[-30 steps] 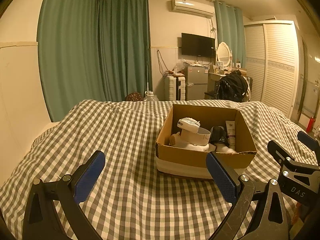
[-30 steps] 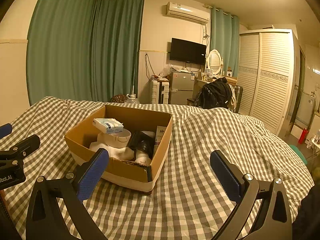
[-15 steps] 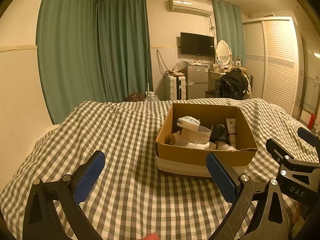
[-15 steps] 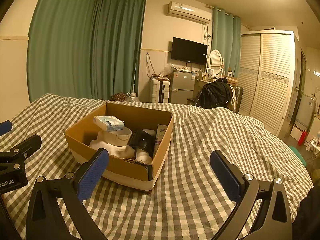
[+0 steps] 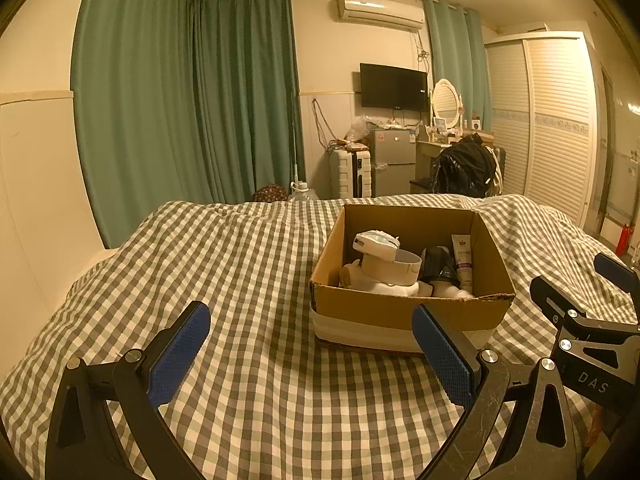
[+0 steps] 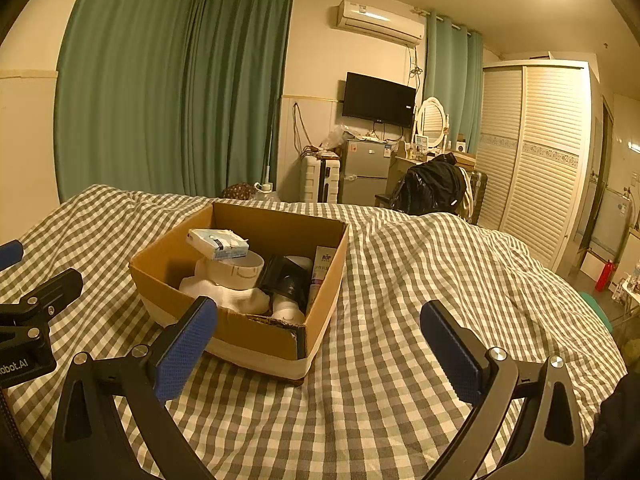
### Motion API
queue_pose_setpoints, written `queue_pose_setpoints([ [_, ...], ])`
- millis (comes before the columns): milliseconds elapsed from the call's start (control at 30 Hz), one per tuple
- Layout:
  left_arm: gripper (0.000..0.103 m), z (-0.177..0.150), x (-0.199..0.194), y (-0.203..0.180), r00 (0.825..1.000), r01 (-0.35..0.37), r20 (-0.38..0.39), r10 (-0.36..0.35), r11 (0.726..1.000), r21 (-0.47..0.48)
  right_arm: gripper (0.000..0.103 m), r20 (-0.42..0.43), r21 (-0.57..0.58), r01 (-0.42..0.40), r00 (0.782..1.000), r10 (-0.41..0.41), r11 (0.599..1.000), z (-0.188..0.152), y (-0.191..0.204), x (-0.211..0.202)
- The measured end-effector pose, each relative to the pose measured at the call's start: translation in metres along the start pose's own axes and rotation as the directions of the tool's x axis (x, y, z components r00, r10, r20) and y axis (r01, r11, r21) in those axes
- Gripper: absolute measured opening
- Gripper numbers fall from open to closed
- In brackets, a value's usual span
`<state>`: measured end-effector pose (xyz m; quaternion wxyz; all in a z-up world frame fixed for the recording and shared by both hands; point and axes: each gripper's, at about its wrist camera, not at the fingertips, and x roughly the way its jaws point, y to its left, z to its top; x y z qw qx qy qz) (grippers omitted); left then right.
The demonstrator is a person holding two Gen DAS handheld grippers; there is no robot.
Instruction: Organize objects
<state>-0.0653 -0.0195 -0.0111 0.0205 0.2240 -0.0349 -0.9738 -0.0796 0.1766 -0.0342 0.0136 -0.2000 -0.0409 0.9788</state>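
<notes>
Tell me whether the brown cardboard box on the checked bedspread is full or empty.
Partly full. The open-topped brown cardboard box holds a white tissue packet atop a round white tub, a tube and dark items, all below its rim.

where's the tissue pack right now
In both views the tissue pack sits atop the white cup, left side inside the cardboard box on the bed.

Matt brown cardboard box (image 5: 404, 312) is sitting on soft checked cloth bedspread (image 5: 240, 264). Textured blue pads (image 6: 186, 346) are showing on black plastic fingers, and glossy black wrap (image 6: 282, 280) is glinting inside.
</notes>
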Motion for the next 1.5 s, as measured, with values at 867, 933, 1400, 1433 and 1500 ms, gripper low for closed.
queue_pose_setpoints([
  [867, 0.103, -0.0015, 0.0003, -0.0011, 1.000, -0.001, -0.006, 0.001, 1.000, 0.000, 0.102, -0.003, -0.002, 0.000, 1.000, 0.000, 1.000, -0.0007, 0.0001, 0.0002],
  [933, 0.103, -0.0016, 0.0005, -0.0010, 1.000, 0.003, -0.007, -0.003, 1.000, 0.000, 0.102, -0.005, -0.006, 0.000, 1.000, 0.000, 1.000, -0.0018, 0.0001, 0.0001],
  [1400, 0.103, -0.0026, 0.0023, -0.0008, 1.000, 0.011, -0.018, -0.011, 1.000, -0.013, 0.102, -0.016, -0.026, -0.002, 1.000, 0.001, 1.000, -0.0018, 0.0011, 0.0027],
  [1433, 0.103, -0.0028, 0.0019, -0.0007, 1.000, 0.012, -0.016, -0.013, 1.000, -0.015, 0.102, -0.017, -0.026, -0.002, 1.000, 0.001, 1.000, -0.0020, 0.0009, 0.0027],
  [1500, 0.103, -0.0026, 0.0015, -0.0010, 1.000, 0.017, -0.013, -0.017, 1.000, -0.016, 0.102, -0.017, -0.026, -0.002, 1.000, 0.001, 1.000, -0.0019, 0.0012, 0.0029],
])
